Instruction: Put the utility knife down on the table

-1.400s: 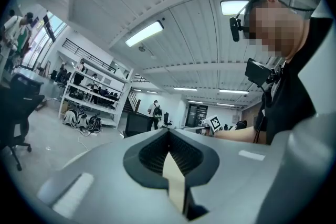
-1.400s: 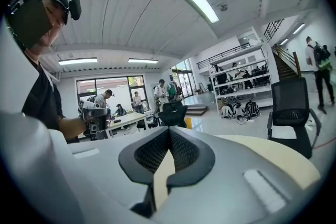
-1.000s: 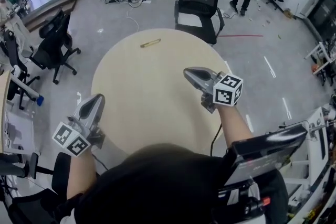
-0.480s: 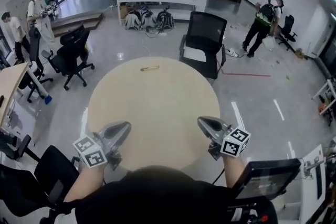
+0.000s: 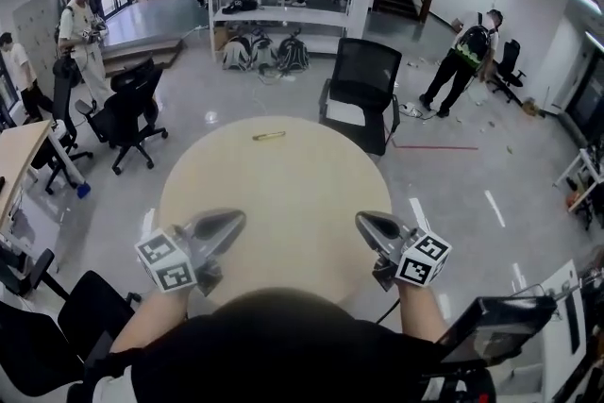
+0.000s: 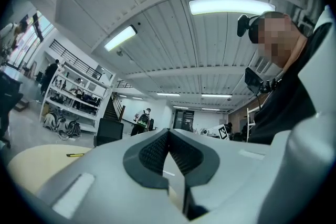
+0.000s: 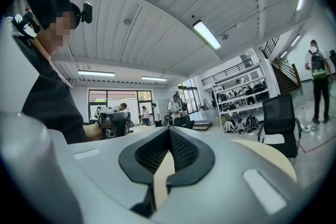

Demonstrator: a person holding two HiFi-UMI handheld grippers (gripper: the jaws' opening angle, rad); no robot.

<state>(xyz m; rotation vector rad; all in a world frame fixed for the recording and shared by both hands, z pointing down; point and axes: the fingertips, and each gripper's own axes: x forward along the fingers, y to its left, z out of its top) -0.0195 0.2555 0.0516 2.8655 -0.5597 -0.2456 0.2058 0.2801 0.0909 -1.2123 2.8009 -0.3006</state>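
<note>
Knife [image 5: 269, 136] lies on table [image 5: 283, 193]; left gripper [image 5: 240, 219] and right gripper [image 5: 360, 219] fingers closed, empty.

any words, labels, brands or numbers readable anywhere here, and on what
No readable text anywhere.
Left gripper, white marker cube: black square patterns, no letters.
Right gripper, white marker cube: the same.
Slim yellow utility knife on the round beige table: too small to show any print.
</note>
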